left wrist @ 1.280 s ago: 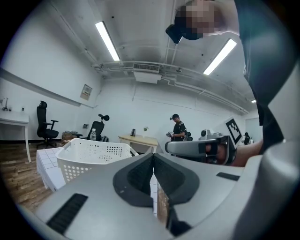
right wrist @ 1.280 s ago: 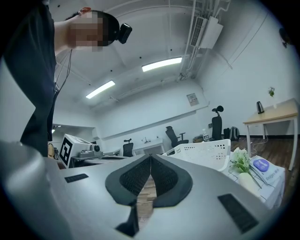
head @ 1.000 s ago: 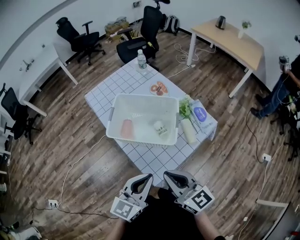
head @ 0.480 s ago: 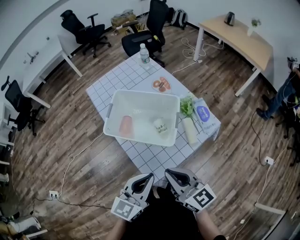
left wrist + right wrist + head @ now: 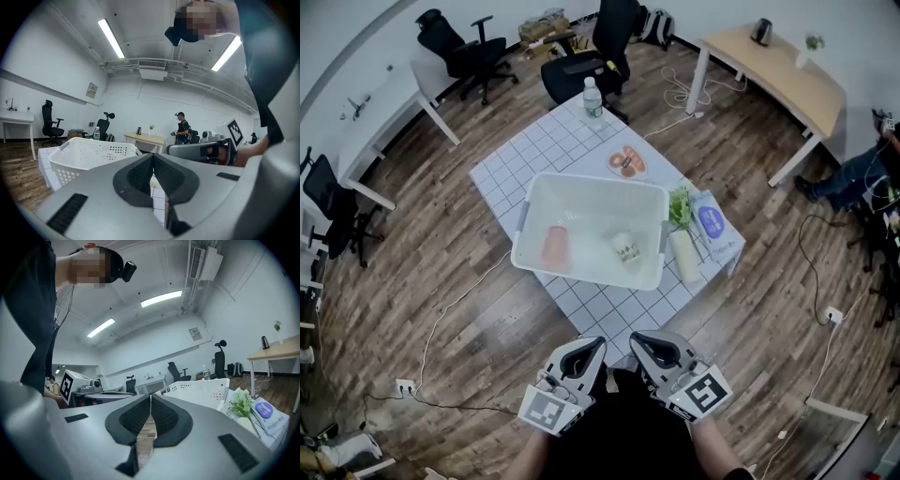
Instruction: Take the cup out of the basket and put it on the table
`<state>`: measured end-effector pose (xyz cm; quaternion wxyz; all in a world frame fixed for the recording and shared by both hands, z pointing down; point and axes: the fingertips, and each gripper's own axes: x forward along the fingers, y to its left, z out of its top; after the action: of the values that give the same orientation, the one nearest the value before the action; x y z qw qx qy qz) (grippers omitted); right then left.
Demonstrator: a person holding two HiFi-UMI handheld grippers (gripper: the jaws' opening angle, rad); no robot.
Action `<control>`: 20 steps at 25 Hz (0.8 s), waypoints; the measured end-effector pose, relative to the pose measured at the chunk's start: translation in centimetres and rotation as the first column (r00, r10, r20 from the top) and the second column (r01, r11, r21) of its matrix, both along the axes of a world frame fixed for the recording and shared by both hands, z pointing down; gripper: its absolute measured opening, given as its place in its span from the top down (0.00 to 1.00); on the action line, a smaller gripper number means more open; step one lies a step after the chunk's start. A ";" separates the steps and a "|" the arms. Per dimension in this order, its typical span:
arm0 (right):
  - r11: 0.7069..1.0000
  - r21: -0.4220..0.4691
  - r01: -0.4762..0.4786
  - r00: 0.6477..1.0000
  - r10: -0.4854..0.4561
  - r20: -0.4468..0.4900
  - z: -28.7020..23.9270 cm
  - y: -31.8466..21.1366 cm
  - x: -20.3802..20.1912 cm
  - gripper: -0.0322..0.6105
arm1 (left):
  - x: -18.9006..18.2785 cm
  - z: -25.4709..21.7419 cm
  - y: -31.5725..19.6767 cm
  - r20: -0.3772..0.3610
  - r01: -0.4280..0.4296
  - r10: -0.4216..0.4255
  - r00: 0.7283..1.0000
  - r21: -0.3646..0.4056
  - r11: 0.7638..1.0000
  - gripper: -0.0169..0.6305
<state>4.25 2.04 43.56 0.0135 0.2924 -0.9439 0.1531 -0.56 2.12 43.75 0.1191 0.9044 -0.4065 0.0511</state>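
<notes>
You stand on a wooden floor, facing a small table with a white gridded top. A large white basket fills the table's near half. Your two grippers are low, close to your body, short of the table and well apart from the basket. The left gripper and the right gripper sit side by side, each with its jaws closed together on nothing.

Just right of the basket lie a blue packet, a pale cylinder and a green leafy bunch. Inside the basket, on its bottom, rest two cups, apart from each other: an orange cup at the left and a white cup with dark print at the right. Beyond the basket are a plate of food and, at the far corner, a clear water bottle.
</notes>
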 end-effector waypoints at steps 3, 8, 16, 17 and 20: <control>1.000 0.012 -0.009 1.000 0.009 -0.013 -0.2 -0.6 -1.0 0.91 | -0.8 -0.3 -1.1 0.010 -0.010 0.010 1.000 -0.002 1.000 0.96; 0.999 0.035 -0.019 0.999 0.020 -0.038 -0.8 -1.7 -2.9 0.91 | -1.8 -1.0 -2.6 -0.018 -0.048 0.048 0.999 0.029 0.998 0.96; 0.996 0.055 -0.065 0.995 0.069 -0.068 -1.3 -3.9 -4.3 0.91 | -2.6 -0.9 -6.0 0.034 -0.128 0.127 0.991 0.029 0.991 0.96; 0.996 0.054 -0.075 0.994 0.079 -0.073 -1.3 -4.1 -4.3 0.91 | -2.6 -0.9 -6.5 0.039 -0.142 0.141 0.989 0.031 0.989 0.96; 0.993 0.051 -0.110 0.990 0.114 -0.081 -1.3 -4.3 -4.1 0.91 | -2.3 -0.5 -8.1 0.080 -0.201 0.198 0.977 0.027 0.979 0.96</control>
<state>0.16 -2.26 42.26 0.0378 0.3514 -0.9278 0.1192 -2.85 -5.94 43.23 0.0818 0.9399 -0.3189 0.0904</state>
